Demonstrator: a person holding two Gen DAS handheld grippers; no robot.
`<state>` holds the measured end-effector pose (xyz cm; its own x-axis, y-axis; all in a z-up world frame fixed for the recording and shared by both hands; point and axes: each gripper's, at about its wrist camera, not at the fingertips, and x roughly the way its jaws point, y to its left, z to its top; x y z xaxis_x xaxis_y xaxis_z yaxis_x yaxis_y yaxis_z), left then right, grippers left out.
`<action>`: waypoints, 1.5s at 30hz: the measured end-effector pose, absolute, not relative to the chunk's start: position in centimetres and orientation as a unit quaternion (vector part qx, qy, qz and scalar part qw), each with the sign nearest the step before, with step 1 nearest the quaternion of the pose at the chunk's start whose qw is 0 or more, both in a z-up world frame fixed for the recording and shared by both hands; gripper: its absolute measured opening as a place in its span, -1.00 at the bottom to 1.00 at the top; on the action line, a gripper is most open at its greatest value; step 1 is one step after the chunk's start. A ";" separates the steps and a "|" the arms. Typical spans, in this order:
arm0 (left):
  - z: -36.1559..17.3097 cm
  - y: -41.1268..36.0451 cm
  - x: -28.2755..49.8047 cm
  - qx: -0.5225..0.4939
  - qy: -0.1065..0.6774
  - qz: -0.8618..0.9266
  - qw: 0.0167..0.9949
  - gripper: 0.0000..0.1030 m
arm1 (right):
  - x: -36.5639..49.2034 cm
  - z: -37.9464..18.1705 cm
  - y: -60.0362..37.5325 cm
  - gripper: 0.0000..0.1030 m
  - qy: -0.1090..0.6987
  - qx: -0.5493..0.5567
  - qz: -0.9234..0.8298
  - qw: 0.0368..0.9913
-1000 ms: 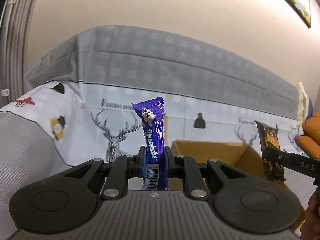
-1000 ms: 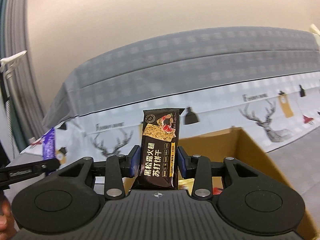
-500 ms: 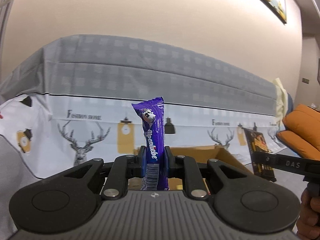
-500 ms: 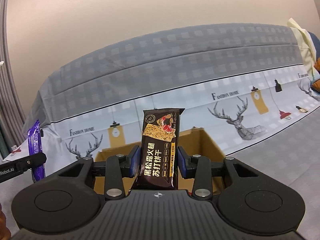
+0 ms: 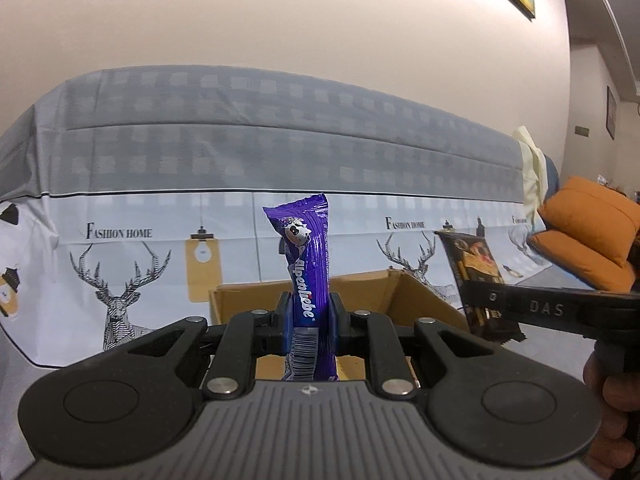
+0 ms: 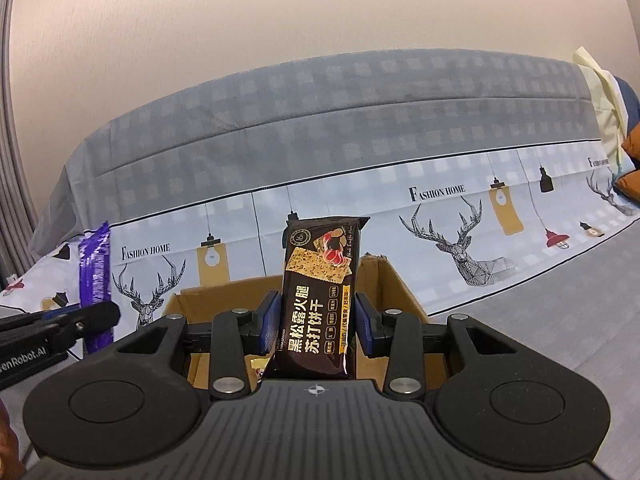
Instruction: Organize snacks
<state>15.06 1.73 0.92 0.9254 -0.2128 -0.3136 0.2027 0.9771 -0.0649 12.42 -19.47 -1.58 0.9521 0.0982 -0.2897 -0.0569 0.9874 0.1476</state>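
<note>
Upright, candy stick between left tool pads.

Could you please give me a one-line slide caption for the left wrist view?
Left gripper clamps an upright purple candy pack before an open cardboard box; right gripper alongside holds a dark cracker pack.

"Alpenliebe" is printed in white down the purple candy wrapper, above a barcode. "FASHION HOME" is repeated along the deer-patterned cloth, and Chinese characters, 黑松露火腿苏打饼干, are printed on the black cracker pack. "DAS" is marked on the right gripper, and "enRobot.AI" on the left gripper.
</note>
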 end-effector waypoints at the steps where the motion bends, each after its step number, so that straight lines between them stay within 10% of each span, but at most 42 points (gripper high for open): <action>1: 0.9 1.5 15.1 -0.014 0.161 -0.108 0.981 -0.64 | 12.4 -1.6 -19.4 -0.20 0.150 0.067 0.039 0.986; 9: 0.5 -0.2 15.2 -0.004 0.160 -0.131 0.978 -0.61 | 12.4 -1.7 -18.9 -0.19 0.150 0.051 0.034 0.987; 11: 0.2 -0.7 15.5 0.003 0.173 -0.149 0.974 -0.15 | 12.5 -1.8 -19.0 -0.17 0.156 0.050 0.033 0.986; 13: 0.0 -1.1 15.2 0.020 0.163 -0.135 0.977 0.32 | 13.0 -2.1 -18.9 0.30 0.174 0.051 0.037 0.983; 24: -0.4 0.1 13.8 0.023 0.181 -0.123 0.976 0.82 | 12.5 -2.5 -18.7 0.86 0.194 0.060 0.025 0.979; 45: -2.3 0.1 2.6 -0.022 0.308 -0.024 0.951 0.99 | -1.3 -2.9 -23.8 1.00 0.189 0.069 0.025 0.979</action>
<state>2.62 0.10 -2.34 0.8095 -0.0597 -0.5841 0.0324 0.9978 -0.0571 -1.28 -23.75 -2.89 0.9272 0.0760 -0.3669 -0.0236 0.9891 0.1451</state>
